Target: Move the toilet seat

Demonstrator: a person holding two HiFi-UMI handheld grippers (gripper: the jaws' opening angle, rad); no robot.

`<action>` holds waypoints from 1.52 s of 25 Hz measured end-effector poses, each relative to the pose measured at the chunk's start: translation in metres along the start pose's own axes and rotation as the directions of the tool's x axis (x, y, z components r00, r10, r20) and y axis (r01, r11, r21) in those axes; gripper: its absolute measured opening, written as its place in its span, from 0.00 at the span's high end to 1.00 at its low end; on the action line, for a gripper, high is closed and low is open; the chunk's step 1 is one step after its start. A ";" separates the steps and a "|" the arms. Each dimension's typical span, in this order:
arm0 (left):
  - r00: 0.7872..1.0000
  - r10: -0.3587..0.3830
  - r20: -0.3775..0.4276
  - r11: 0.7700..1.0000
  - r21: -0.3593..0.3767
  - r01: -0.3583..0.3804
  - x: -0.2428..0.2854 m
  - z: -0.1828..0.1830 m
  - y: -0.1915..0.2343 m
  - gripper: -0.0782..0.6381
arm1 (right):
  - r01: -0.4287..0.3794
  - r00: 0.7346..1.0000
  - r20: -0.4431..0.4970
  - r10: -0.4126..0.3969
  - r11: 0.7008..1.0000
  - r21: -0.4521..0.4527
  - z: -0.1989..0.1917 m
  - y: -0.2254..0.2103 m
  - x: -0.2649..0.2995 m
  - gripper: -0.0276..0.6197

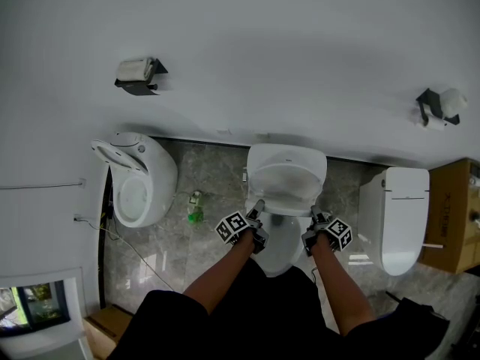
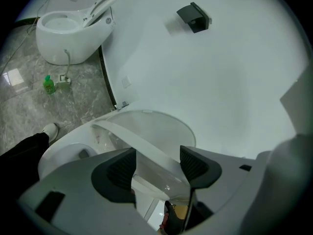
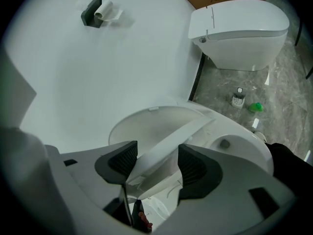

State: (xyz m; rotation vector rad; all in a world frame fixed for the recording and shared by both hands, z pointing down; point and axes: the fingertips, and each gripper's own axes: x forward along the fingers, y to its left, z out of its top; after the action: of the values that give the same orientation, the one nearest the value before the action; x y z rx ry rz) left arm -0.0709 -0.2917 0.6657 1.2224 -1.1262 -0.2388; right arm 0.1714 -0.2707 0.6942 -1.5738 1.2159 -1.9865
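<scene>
Stone floor, toilet seat, perhaps green bottle

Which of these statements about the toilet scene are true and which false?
1. Three toilets show in the head view: left toilet, middle toilet, right toilet. True.
2. The middle toilet's lid is down. False: it stands raised toward the wall.
3. The toilet seat runs between the jaws of both the left gripper and the right gripper. True.
4. The right toilet stands open. False: it is closed.
5. A green bottle stands on the floor between the left and middle toilets. True.
</scene>
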 end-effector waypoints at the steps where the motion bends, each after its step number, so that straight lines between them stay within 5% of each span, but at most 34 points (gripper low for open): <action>1: 1.000 0.002 0.005 1.000 -0.004 -0.002 0.002 0.002 -0.001 0.49 | 0.003 1.000 0.009 -0.003 1.000 0.003 0.002 0.002 0.002 0.55; 18: 1.000 -0.005 0.006 1.000 -0.030 0.005 0.041 0.031 -0.021 0.48 | -0.008 0.995 0.095 0.003 0.999 0.047 0.028 0.028 0.034 0.54; 38: 0.993 -0.014 0.117 0.998 -0.057 0.021 0.083 0.063 -0.035 0.48 | -0.039 0.987 0.156 0.028 0.997 0.067 0.054 0.048 0.072 0.53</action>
State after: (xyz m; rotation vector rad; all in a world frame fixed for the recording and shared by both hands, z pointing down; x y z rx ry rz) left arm -0.0659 -0.4010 0.6767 1.1792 -1.2016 -0.3582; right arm 0.1846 -0.3712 0.7029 -1.6287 1.0942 -1.8278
